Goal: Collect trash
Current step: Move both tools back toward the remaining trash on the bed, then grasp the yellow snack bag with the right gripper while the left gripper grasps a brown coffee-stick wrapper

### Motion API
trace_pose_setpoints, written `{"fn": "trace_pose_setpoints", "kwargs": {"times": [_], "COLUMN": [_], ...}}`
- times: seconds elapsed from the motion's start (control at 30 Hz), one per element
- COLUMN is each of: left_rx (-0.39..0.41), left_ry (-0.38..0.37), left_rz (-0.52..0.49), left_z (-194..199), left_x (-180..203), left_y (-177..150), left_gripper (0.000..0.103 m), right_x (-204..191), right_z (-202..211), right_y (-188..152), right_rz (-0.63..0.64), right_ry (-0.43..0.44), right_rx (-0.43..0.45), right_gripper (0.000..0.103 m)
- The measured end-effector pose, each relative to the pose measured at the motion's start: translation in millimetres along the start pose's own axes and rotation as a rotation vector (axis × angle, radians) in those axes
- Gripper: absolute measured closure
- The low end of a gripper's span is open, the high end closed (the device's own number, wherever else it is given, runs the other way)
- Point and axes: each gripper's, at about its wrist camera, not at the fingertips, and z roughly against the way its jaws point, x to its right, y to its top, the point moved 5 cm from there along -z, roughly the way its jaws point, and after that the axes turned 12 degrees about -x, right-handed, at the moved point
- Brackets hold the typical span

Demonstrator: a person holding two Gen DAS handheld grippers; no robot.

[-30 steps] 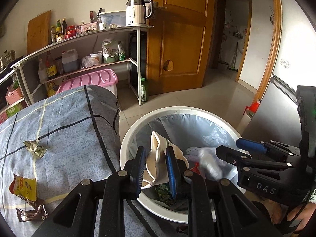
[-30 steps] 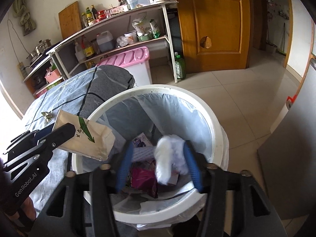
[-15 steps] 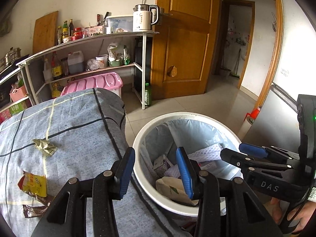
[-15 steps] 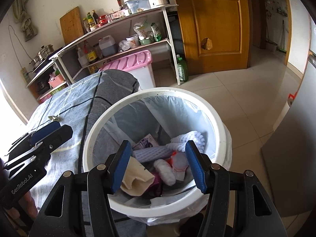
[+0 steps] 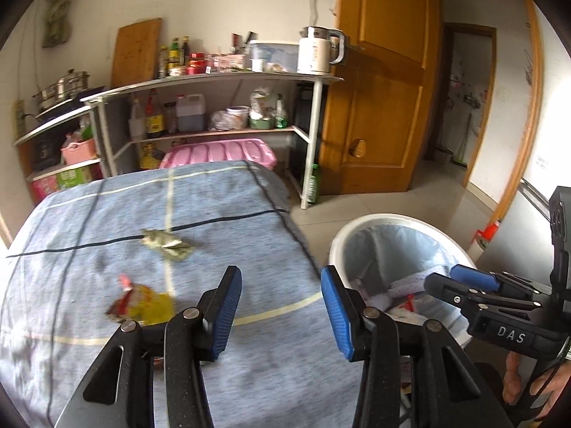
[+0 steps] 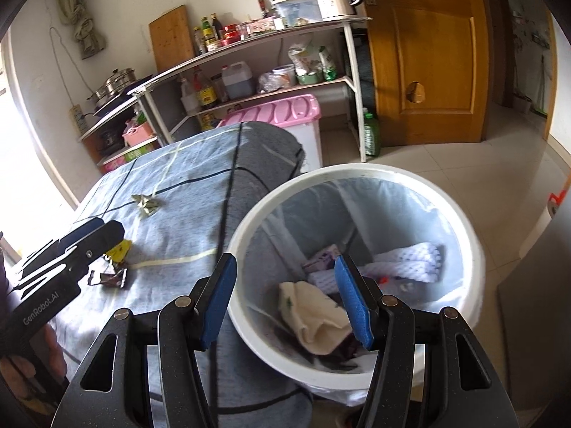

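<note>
Your left gripper (image 5: 280, 308) has dropped its paper bag (image 6: 314, 315) into the bin (image 6: 249, 235); jaws opening, empty, now ahead of the yellow wrapper (image 5: 146, 305). Right gripper (image 6: 285, 299) spread, empty, over the bin

Home kitchen / utility rm. Metal shelf rack (image 5: 214, 82) along back wall w/ sauce bottles (image 5: 175, 55), oil jug (image 5: 191, 112), electric kettle (image 5: 319, 51) at its right end, steamer pot (image 5: 67, 83) at left end. Cutting board (image 5: 135, 51) leans on wall. Wood door (image 5: 385, 82), tiled floor (image 6: 464, 164), lined trash bin (image 6: 357, 174).
</note>
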Motion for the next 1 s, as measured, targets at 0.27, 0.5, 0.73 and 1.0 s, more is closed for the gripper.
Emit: {"fn": "trace_pose_setpoints", "kwargs": {"times": [0.27, 0.5, 0.73, 1.0], "left_rx": [0.007, -0.024, -0.072, -0.16], "left_ry": [0.077, 0.123, 0.151, 0.134], "left_rz": [0.087, 0.146, 0.174, 0.15], "left_z": [14, 15, 8, -20], "left_x": [-60, -105, -133, -138], "left_y": [-14, -34, -53, -63], "left_gripper": [0.057, 0.056, 0.049, 0.048], "right_x": [-40, -68, -98, -128], "right_z": [-14, -24, -37, -51], "right_y": [1, 0, 4, 7], "right_rz": [0.058, 0.105, 0.153, 0.201], "right_ry": [0.042, 0.07, 0.095, 0.113], "right_rx": [-0.023, -0.039, -0.054, -0.075], "right_gripper": [0.045, 0.045, 0.045, 0.045]}}
